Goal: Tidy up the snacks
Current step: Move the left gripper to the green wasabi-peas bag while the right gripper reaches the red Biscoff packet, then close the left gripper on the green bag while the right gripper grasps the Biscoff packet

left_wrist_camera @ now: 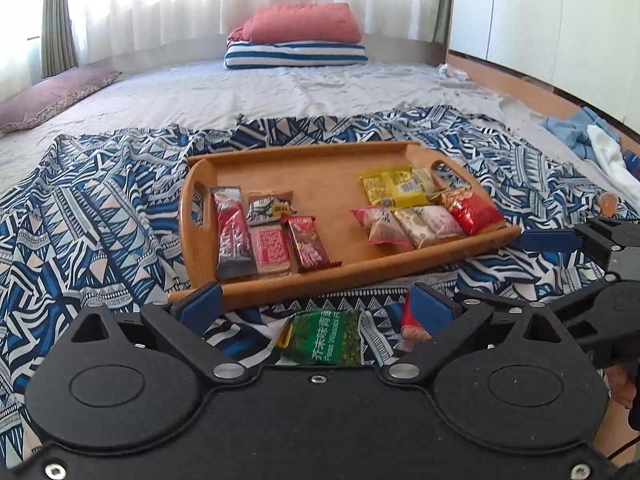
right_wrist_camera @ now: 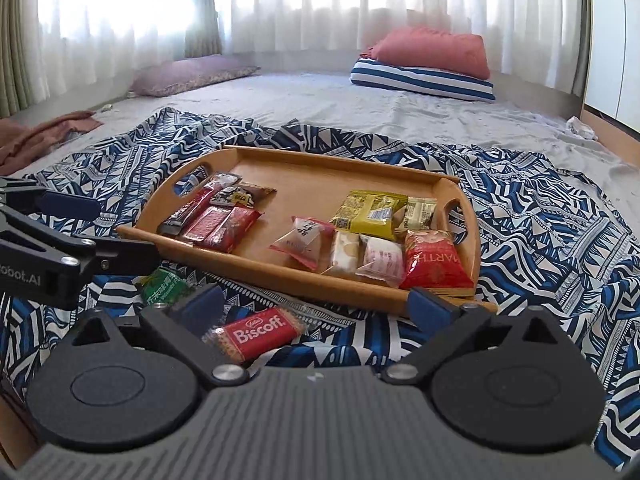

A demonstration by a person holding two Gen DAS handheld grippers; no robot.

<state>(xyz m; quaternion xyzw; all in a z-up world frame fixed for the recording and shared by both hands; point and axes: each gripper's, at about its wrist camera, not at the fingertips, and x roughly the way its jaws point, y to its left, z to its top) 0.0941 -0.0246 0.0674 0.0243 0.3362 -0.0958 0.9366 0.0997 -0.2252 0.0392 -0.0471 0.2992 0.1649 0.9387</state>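
- Lying on a blue-and-white patterned cloth (left_wrist_camera: 100, 216), a wooden tray (left_wrist_camera: 320, 276) with cut-out handles serves as landmark for every entry below.
- Left gripper (left_wrist_camera: 316, 308): on the near side of the tray, angled downward toward the cloth, jaws spread wide with nothing between the blue pads (left_wrist_camera: 200, 306). In the right wrist view its black linkage (right_wrist_camera: 60, 240) comes in from the picture's left edge, just short of the tray's near left corner.
- Right gripper (right_wrist_camera: 316, 306): also on the near side of the tray, tilted downward, jaws wide apart and clamping nothing. One blue pad (right_wrist_camera: 430, 304) overlaps the tray's near rim in the picture; contact cannot be told.
- Green wasabi-pea packet (left_wrist_camera: 324, 340): flat on the cloth just in front of the tray's near rim, seen between the left gripper's open jaws, untouched by them.
- Red Biscoff packet (right_wrist_camera: 256, 334): flat on the cloth in front of the tray, just beside the green packet, lying between the right gripper's spread fingers, apart from both pads.
- Left end of the tray: a group of long red and dark wrappers (left_wrist_camera: 236, 236), side by side.
- Right end of the tray: a yellow packet (left_wrist_camera: 390, 188) toward the far rim; pale pink and cream packets (left_wrist_camera: 404, 224) and a red bag (left_wrist_camera: 472, 212) against the near rim.
- Beyond the tray: grey sheet (left_wrist_camera: 280, 88), a red pillow (left_wrist_camera: 304, 22) stacked on a striped pillow (left_wrist_camera: 296, 56).
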